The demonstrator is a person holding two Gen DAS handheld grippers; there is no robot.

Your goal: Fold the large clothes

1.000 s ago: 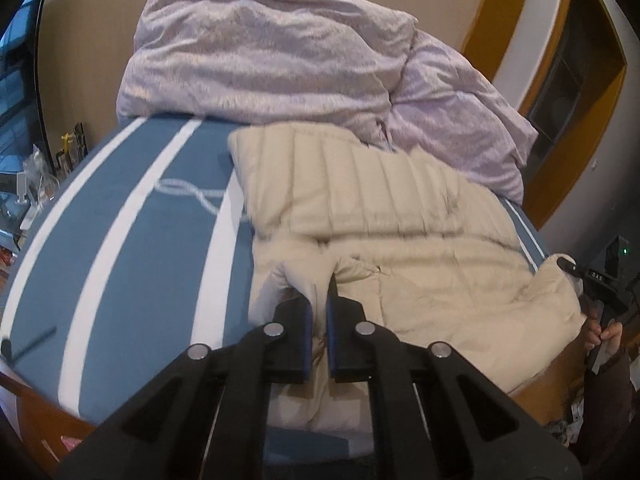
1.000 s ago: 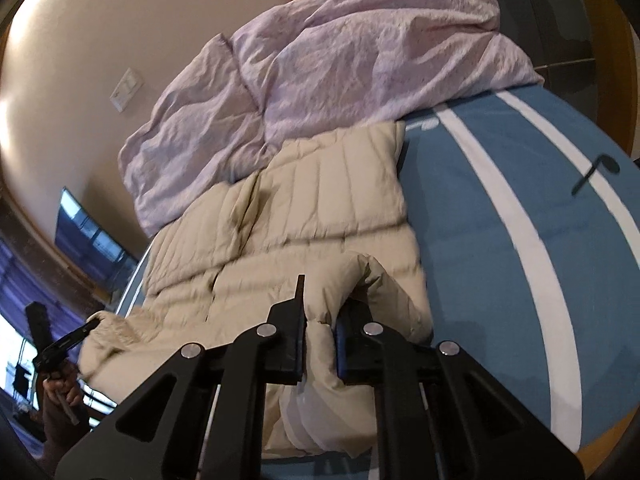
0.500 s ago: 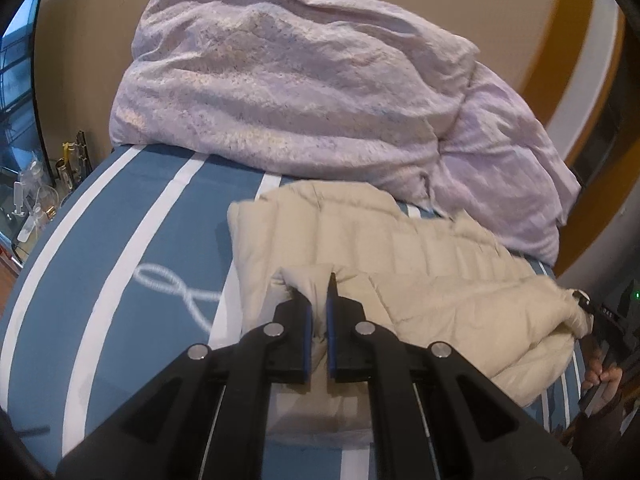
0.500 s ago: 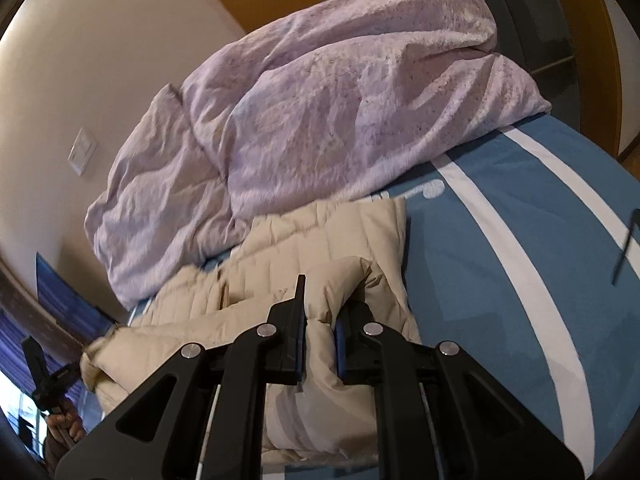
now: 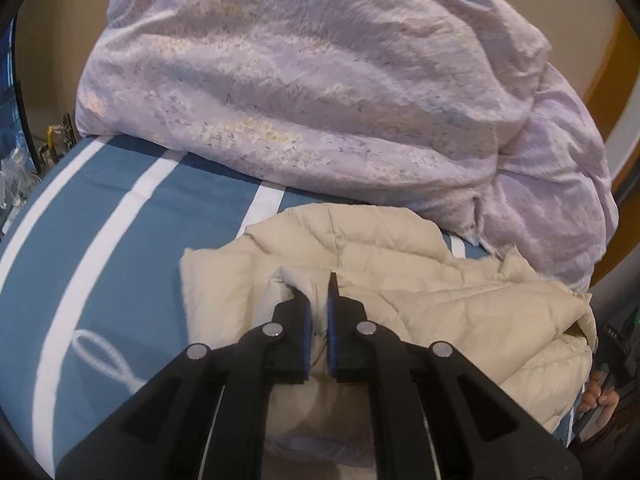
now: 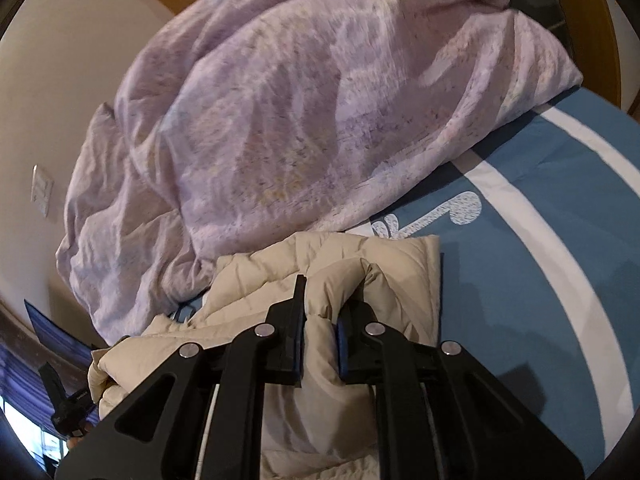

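Observation:
A cream quilted puffer jacket (image 5: 400, 264) lies on the blue striped bed, also in the right wrist view (image 6: 264, 276). My left gripper (image 5: 318, 292) is shut on a pinched fold of the jacket's near edge and holds it over the rest of the jacket. My right gripper (image 6: 324, 300) is shut on a thick fold of the jacket's other near corner, likewise carried over the jacket. The part of the jacket under both folds is hidden.
A bunched lilac duvet (image 5: 320, 92) lies just beyond the jacket, also in the right wrist view (image 6: 304, 112). The blue bedcover with white stripes (image 5: 100, 248) spreads to the left, and to the right in the right wrist view (image 6: 552, 248). Clutter (image 5: 24, 160) stands beside the bed at far left.
Both grippers have carried the jacket's near edge forward toward the duvet, folding the jacket over itself. The duvet now looms much closer. Both stayed shut on the jacket.

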